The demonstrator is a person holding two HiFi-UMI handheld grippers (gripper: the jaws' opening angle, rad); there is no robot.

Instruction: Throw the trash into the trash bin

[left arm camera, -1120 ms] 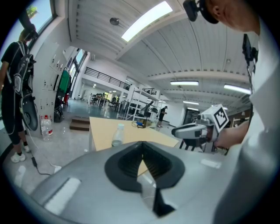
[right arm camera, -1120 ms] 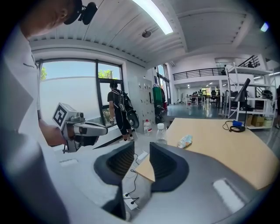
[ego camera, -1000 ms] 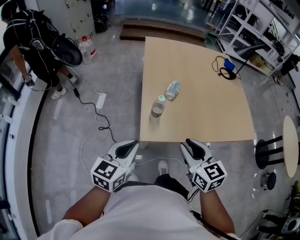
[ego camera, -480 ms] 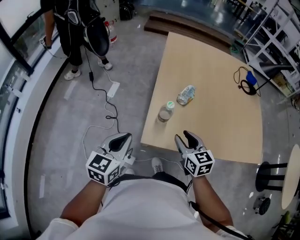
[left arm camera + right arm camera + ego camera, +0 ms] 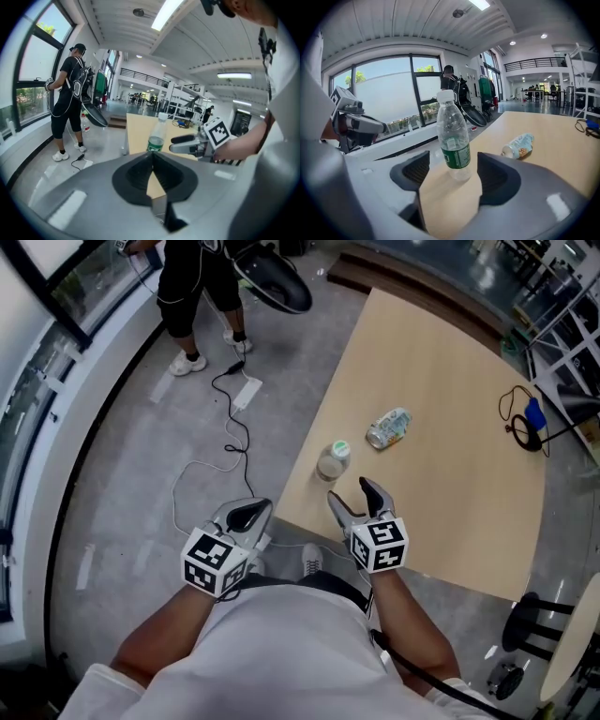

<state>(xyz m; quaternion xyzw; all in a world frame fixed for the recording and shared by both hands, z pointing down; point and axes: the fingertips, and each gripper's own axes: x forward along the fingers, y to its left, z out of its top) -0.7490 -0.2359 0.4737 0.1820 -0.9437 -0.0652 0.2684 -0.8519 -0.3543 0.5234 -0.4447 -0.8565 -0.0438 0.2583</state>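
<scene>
Bottle (image 5: 452,136) stands upright near the table (image 5: 441,352) edge closest to the wearer, cap on, green label round its lower half. Clear thin plastic, looks empty or nearly so, so prob v light & tippy, w/ walls that dent under a squeeze and a smooth, slightly slippery skin. Best hold, I'd say: across the body at the label band or just above, low enough that it doesn't pivot, pads square on both sides, moderate squeeze only. The neck is stiffer but narrow & easier to miss

R tongs (image 5: 349,491): jaws wide apart, have just been opening, nothing held. Bottle is just ahead, lined up w/ the gap but not yet btwn the pads, no contact. One pad touching before the other would likely knock it over, so come in centred

L tongs (image 5: 248,514): jaws shut together, empty, off the table edge over the floor, to the left of the R tongs

Lying bottle (image 5: 388,427): small, on its side further in on the table, printed wrap, looks squashed; can't tell exactly what it is. Prob light too & may roll, so grab across its middle

No bin in any view, so where the drop goes can't be told. Another person (image 5: 192,282) stands well off by the window, power strip (image 5: 246,390) on the floor nearby
</scene>
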